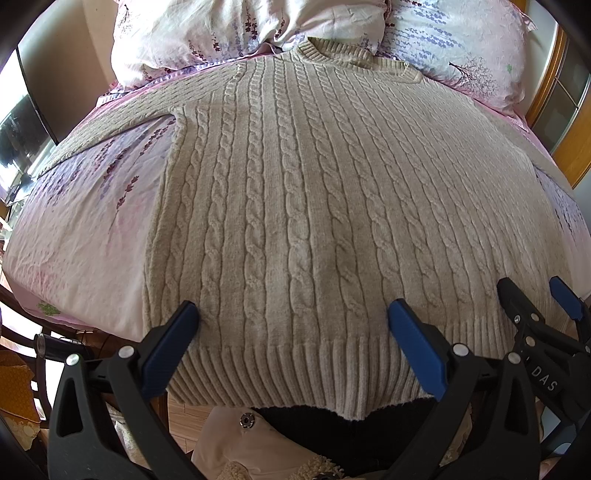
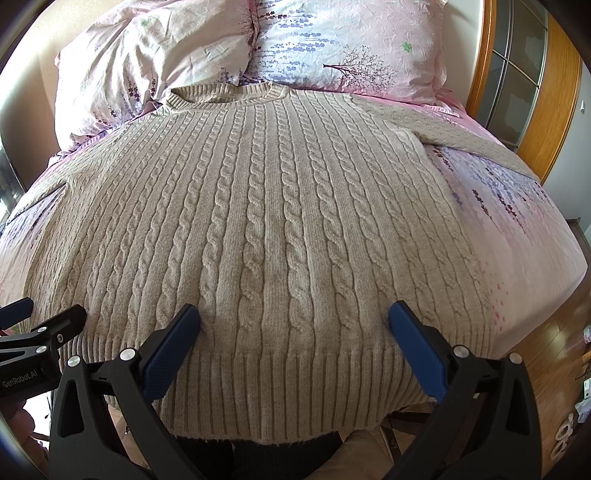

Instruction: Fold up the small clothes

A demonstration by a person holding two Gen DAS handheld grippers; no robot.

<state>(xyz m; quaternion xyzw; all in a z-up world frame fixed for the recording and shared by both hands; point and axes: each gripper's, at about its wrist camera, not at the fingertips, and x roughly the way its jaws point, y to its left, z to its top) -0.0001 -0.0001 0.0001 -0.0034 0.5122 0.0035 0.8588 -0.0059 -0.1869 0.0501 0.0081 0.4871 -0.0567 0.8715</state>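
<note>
right now my left gripper [image 1: 293, 321] and right gripper [image 2: 293, 321] both stand spread wide, gripping nothing, tips just above the ribbed hem of the beige cable-knit sweater [image 1: 295, 184], which lies flat on the floral bed sheet [image 1: 85, 221], collar toward the pillows [image 2: 155, 59].

Daylit bed [image 2: 517, 236], pillows [image 2: 155, 70], perhaps wardrobe [image 2: 554, 81].

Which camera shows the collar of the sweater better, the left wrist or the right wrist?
The right wrist view: there the whole collar lies open against the pillows. In the left wrist view the collar is partly tucked under a pillow, so its far edge is hidden.
</note>
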